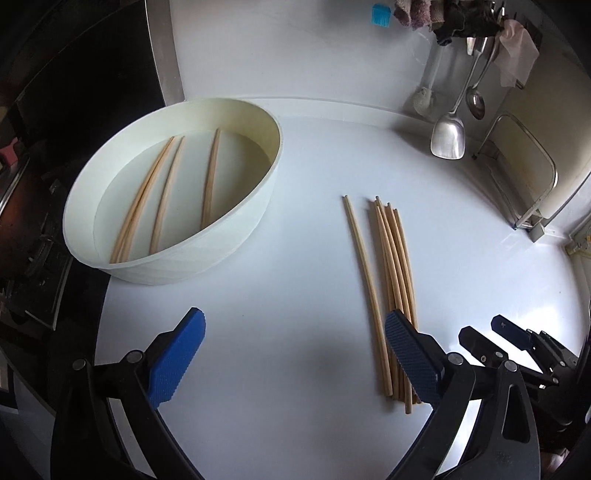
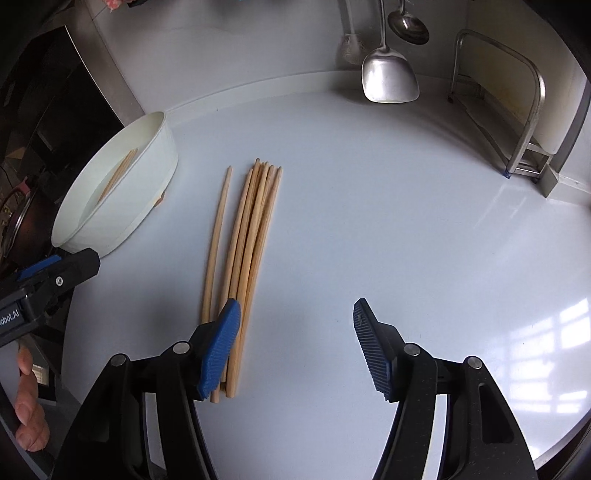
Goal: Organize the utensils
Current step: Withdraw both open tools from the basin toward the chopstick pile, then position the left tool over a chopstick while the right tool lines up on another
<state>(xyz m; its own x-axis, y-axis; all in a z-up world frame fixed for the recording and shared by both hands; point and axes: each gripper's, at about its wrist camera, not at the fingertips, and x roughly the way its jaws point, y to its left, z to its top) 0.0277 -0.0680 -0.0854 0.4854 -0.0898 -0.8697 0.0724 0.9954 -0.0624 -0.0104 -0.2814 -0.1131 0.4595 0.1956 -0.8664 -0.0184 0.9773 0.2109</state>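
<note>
Both grippers sat lowest in frame, nearest the lenses. Left gripper (image 1: pixel 293 356) had its jaws spread wide, nothing between them, hovering over bare countertop (image 1: pixel 295 240) between the container and the loose pile. Right gripper (image 2: pixel 295 350) also gaped wide and held nothing; its left pad overlapped the near ends of the pile in the right wrist view, but I couldn't tell if it touched them.

Task state, judged from layout:
- Oval white container (image 1: pixel 255 206) sat on the left side of the counter, near the stove edge. It held roughly four chopsticks (image 1: pixel 166 195) lying lengthwise on its floor: two close together, two apart from them.
- Loose chopsticks (image 2: pixel 251 236) lay on the counter to the right of the container, well apart from it. One stick lay slightly off to the left of the bundle; the rest were bunched, around six or seven, exact count unclear where they overlapped.

So it looked under halfway done: a few were in, and the bigger share was still out.

Hanging spatula (image 2: pixel 389 79) and ladle (image 2: pixel 408 26) at the back wall looked untouched; whether they count as part of the job I couldn't tell.
</note>
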